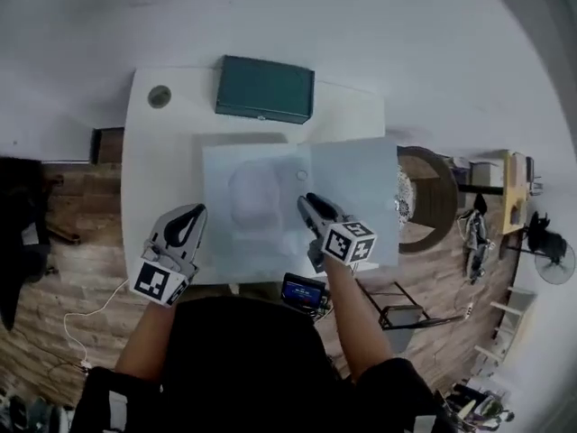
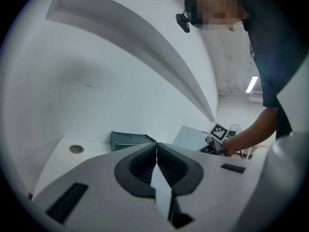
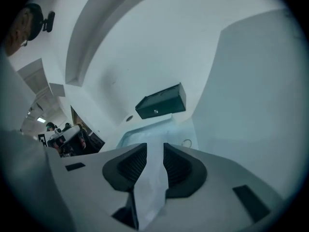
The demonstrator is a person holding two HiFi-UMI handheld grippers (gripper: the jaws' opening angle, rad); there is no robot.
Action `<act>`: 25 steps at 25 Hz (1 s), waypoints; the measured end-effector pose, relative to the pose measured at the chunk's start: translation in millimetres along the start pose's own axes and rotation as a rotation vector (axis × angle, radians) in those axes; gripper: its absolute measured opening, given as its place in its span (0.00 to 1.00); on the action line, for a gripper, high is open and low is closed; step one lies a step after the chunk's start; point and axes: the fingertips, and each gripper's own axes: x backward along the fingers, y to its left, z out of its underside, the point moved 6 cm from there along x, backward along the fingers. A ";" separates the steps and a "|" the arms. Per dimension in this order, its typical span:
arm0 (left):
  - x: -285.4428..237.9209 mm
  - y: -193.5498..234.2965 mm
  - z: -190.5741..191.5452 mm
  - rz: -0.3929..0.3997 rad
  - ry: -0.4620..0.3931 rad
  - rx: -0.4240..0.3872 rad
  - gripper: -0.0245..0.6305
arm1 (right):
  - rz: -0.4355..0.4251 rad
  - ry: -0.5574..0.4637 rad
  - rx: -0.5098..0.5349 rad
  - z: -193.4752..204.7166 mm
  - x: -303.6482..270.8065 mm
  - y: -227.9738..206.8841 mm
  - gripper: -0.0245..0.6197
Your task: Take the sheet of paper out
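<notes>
we see two grippers: left gripper fingers closed together, right gripper fingers open over one clear folder; one green box at the surface far edge.

A translucent pale-blue plastic folder lies on the white table, opened like a book, its right leaf reaching the table's right edge. The sheet of paper shows only faintly through the left half.

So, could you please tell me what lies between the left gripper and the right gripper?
In the head view, the left half of a pale blue translucent plastic folder, opened flat, lies between them.
</notes>
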 end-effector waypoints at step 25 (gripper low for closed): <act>-17.4 7.1 45.5 0.065 0.054 0.102 0.04 | -0.067 0.343 -0.125 54.1 -58.5 -15.3 0.19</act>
